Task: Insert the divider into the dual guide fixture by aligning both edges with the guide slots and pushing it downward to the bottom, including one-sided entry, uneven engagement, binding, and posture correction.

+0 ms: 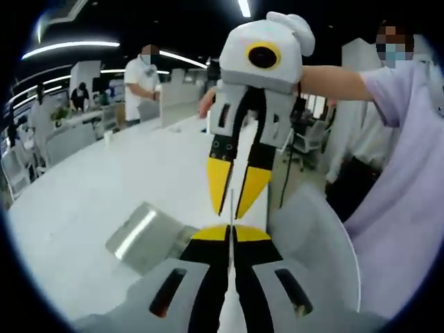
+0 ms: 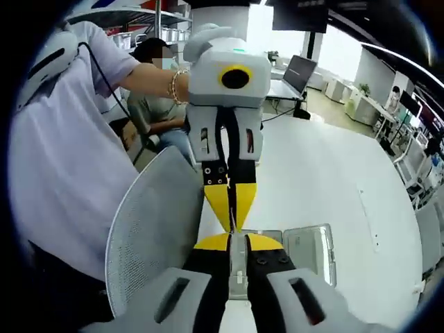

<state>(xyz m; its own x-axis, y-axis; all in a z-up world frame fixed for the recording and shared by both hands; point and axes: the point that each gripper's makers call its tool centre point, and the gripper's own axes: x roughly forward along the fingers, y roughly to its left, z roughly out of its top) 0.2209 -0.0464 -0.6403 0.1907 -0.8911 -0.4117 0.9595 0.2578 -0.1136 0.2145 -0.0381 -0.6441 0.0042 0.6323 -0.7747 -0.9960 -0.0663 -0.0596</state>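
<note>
Holding a thin divider edge-on, I see both the left hand-held gripper and right hand-held gripper clamped on it above the metal fixture on the white surface

a thin pale divider, seen edge-on, stands upright over the white table, apparently pinched at both ends; below it a shiny metal fixture rests flat on the tabletop.

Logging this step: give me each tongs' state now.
Left tongs: shut on the divider's thin edge.
Right tongs: shut on the divider.
</note>
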